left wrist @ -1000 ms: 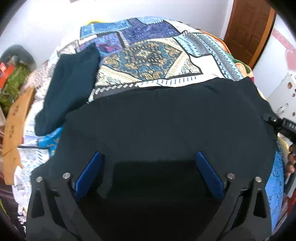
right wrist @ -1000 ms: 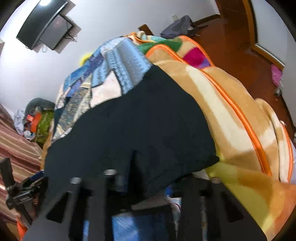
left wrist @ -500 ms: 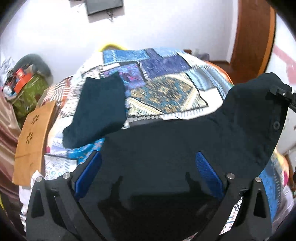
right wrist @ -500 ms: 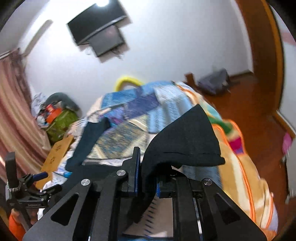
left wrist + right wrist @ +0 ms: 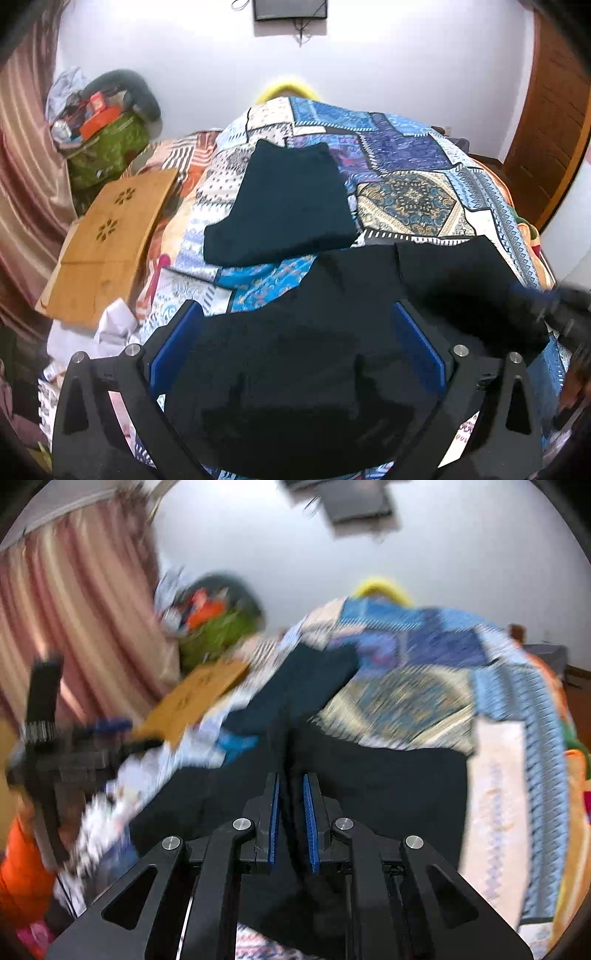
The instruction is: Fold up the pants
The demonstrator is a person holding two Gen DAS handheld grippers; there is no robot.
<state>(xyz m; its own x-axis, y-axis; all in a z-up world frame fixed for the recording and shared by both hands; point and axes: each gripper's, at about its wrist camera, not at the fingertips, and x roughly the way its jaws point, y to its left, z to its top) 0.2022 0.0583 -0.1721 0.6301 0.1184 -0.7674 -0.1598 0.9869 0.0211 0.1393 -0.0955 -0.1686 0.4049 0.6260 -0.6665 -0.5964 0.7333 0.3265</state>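
Note:
Black pants (image 5: 332, 332) lie on a patchwork bedspread (image 5: 406, 177), one end folded over toward the left. My left gripper (image 5: 295, 332) is open, its blue pads (image 5: 173, 347) wide apart with the black cloth lying between and under them. My right gripper (image 5: 291, 797) is shut on a raised fold of the pants (image 5: 369, 779), which hangs between the blue pads (image 5: 274, 812). The right gripper shows blurred at the right edge of the left wrist view (image 5: 554, 314). The left gripper shows at the left of the right wrist view (image 5: 55, 746).
A folded dark teal garment (image 5: 284, 206) lies on the bed behind the pants. A wooden lap board (image 5: 110, 236) rests at the bed's left edge. A green bag of clutter (image 5: 103, 144), a curtain (image 5: 55, 609), a wall TV (image 5: 290, 9) and a brown door (image 5: 550, 122) surround the bed.
My right gripper carried the pants' end up and across to the left, folding it over. Both cameras tilted up. The left gripper stayed open over the cloth.

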